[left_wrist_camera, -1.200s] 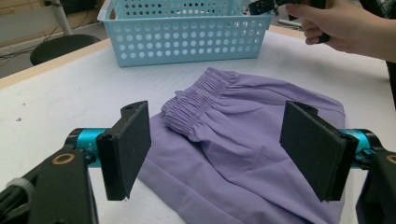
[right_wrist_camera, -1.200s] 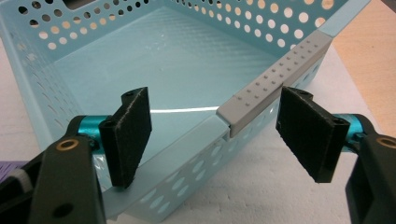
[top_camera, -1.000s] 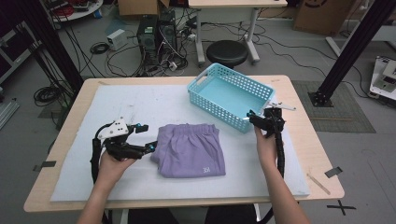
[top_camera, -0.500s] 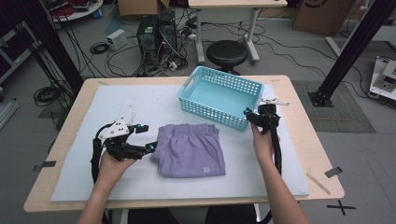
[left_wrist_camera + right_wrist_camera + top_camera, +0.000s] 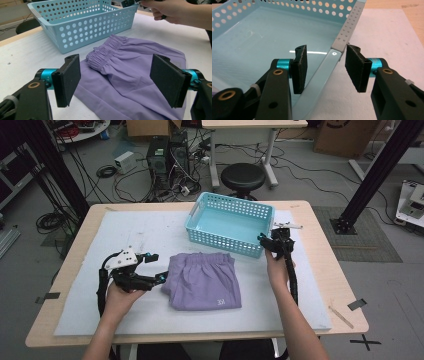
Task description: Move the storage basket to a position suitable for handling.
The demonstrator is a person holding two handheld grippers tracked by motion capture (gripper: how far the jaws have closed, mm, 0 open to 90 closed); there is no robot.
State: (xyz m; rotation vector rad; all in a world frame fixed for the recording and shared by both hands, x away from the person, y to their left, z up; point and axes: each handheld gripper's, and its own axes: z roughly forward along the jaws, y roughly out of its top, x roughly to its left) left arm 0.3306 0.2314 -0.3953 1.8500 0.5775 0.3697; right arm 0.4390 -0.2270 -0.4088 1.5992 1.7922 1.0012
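A folded pair of purple shorts (image 5: pixel 205 280) lies on the white mat, waistband toward the basket (image 5: pixel 130 75). My left gripper (image 5: pixel 157 266) stands open at the shorts' left edge, its jaws wide apart over the cloth (image 5: pixel 117 80) and holding nothing. A light blue perforated basket (image 5: pixel 222 242), empty, sits just behind the shorts (image 5: pixel 82 30). My right gripper (image 5: pixel 265 241) is at the basket's near right corner. Its jaws straddle the rim (image 5: pixel 329 65), one inside and one outside, with a gap still showing, so it is open (image 5: pixel 325 66).
The white mat (image 5: pixel 125 230) covers most of the wooden table (image 5: pixel 325 250). Behind the table are a black stool (image 5: pixel 242 177), computer towers and loose cables on the floor. Black frame posts stand at both sides.
The basket has slid left and turned a little, with my right gripper following at its corner. My left gripper and the shorts have stayed put.
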